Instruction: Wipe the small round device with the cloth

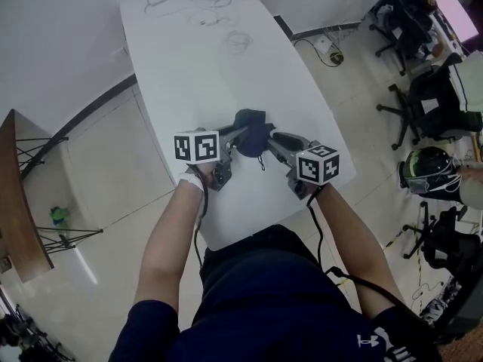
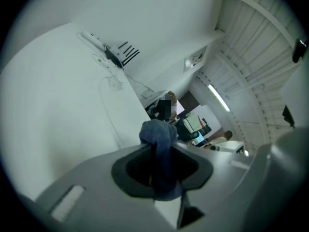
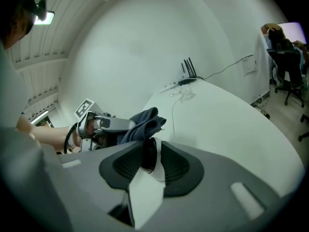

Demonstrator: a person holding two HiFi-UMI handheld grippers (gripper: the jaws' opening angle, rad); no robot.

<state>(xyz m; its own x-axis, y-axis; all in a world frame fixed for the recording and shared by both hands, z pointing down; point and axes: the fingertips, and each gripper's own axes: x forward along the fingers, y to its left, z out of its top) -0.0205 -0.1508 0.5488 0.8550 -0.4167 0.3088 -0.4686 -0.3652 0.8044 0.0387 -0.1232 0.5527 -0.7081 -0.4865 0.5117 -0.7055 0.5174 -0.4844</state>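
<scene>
Low over the near part of the white table [image 1: 211, 59], both grippers meet tip to tip. My left gripper [image 1: 241, 136] [image 2: 161, 167] is shut on a dark blue cloth [image 1: 252, 130] [image 2: 161, 138], which bunches up past the pads. My right gripper [image 1: 274, 142] [image 3: 150, 162] is shut on the small round device [image 3: 147, 157], a black-and-white disc standing on edge between the pads. In the right gripper view the cloth [image 3: 143, 122] hangs right in front of the device, close to or touching its top; the left gripper [image 3: 115, 124] holds it from the left.
Cables and a power strip [image 1: 215, 10] lie at the table's far end, beside a router with antennas [image 3: 188, 71]. Office chairs [image 1: 426, 89] and a helmet [image 1: 426, 168] stand on the floor at the right. A wooden bench [image 1: 15, 202] is at the left.
</scene>
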